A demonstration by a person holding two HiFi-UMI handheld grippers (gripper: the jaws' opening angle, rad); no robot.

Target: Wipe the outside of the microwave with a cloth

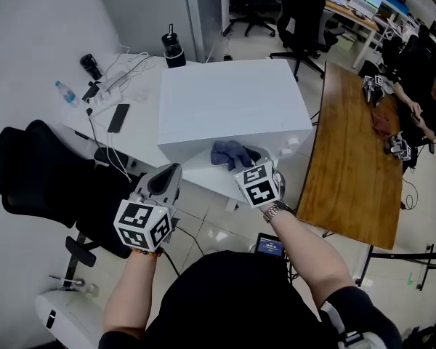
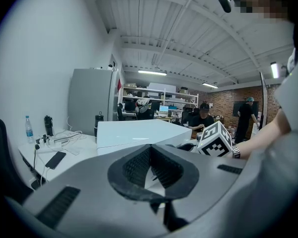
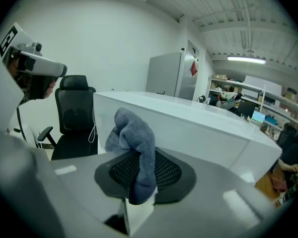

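Observation:
A big white box-shaped microwave [image 1: 229, 102] stands on a white desk [image 1: 142, 133]; it also shows ahead in the left gripper view [image 2: 134, 132] and the right gripper view [image 3: 198, 128]. My right gripper [image 1: 241, 158] is shut on a grey-blue cloth [image 1: 231, 153], bunched between its jaws [image 3: 134, 148] just in front of the microwave's near face. My left gripper [image 1: 167, 182] hovers to the left, short of the desk edge, shut with nothing in it [image 2: 151, 167].
A black office chair [image 1: 47, 184] stands at the left. On the desk lie a phone [image 1: 118, 117], a power strip [image 1: 112, 84], a water bottle [image 1: 65, 91] and a black flask [image 1: 174, 49]. A wooden table [image 1: 356, 158] is at the right, with people seated beyond.

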